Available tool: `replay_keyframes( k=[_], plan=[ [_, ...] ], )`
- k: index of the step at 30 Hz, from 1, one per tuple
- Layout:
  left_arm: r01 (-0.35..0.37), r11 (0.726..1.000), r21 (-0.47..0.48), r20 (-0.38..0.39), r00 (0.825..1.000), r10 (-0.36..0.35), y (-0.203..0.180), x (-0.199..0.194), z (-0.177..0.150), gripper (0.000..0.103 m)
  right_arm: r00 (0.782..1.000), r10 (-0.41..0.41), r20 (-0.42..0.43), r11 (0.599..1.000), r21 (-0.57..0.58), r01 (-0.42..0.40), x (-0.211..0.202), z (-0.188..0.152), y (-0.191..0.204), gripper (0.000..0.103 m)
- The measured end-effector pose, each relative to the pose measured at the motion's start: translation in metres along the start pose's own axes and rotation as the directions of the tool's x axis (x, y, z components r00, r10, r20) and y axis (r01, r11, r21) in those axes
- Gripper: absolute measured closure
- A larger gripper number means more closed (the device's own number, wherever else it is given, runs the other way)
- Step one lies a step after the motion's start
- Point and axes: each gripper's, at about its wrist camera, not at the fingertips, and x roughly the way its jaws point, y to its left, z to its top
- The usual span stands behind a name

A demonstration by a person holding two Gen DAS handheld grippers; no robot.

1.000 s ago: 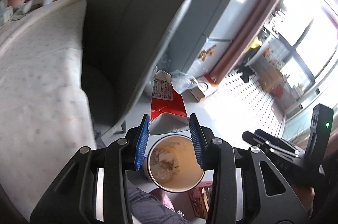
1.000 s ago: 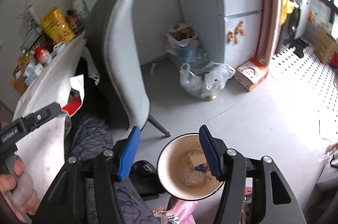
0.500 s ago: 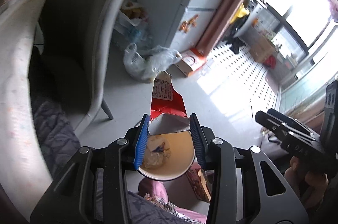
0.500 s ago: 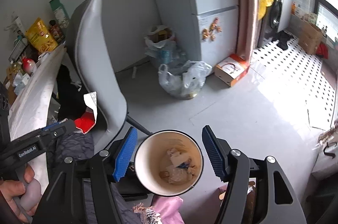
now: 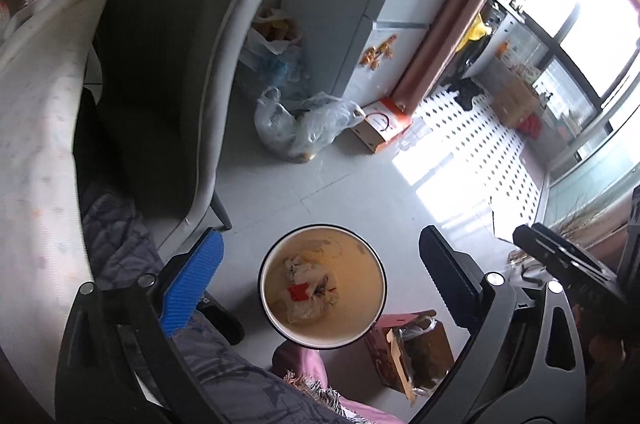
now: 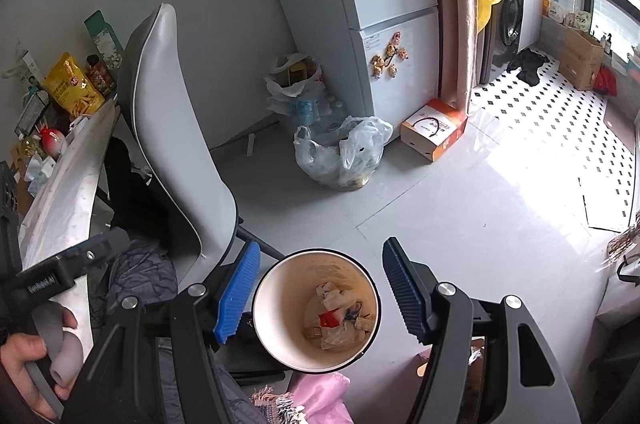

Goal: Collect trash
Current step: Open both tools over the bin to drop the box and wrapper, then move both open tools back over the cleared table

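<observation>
A round white trash bin (image 5: pixel 360 332) stands on the floor below both grippers. It holds crumpled wrappers, with a red and white wrapper (image 5: pixel 299 291) on top. My left gripper (image 5: pixel 320 266) hangs above the bin, open wide and empty. In the right wrist view the bin (image 6: pixel 276 320) sits between the blue fingers of my right gripper (image 6: pixel 318 282), which is open and empty; the red wrapper (image 6: pixel 329 320) lies inside.
A grey chair (image 6: pixel 176 144) stands left of the bin, beside a cloth-covered table (image 6: pixel 60 208) with snack packs. Plastic bags (image 6: pixel 344 152) and a box (image 6: pixel 434 132) lie by the fridge. A cardboard box (image 5: pixel 412 348) and pink fabric (image 6: pixel 324 396) lie near the bin.
My left gripper opened wide and let go of the red and white wrapper, which now lies in the bin. Both grippers shifted a little over the bin.
</observation>
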Motion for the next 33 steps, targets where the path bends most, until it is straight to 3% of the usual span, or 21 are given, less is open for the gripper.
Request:
replay_keyframes(
  k=[12,23,33],
  plan=[
    [-0.017,1.000,-0.022,0.111,0.994,0.020,0.019,-0.066,0.007,0.006,0.997,0.034,0.076,0.999,-0.033,-0.031,-0.038,0.014,0.029,0.008],
    [-0.057,0.996,-0.066,0.227,0.971,0.071,0.046,-0.139,0.002,0.006,0.989,0.058,0.132,0.990,-0.136,-0.040,-0.082,0.019,0.086,0.008],
    [-0.111,0.991,-0.077,0.320,0.939,0.130,0.065,-0.200,-0.012,0.006,0.980,0.085,0.183,0.982,-0.181,-0.051,-0.122,0.019,0.129,0.008]
  ],
)
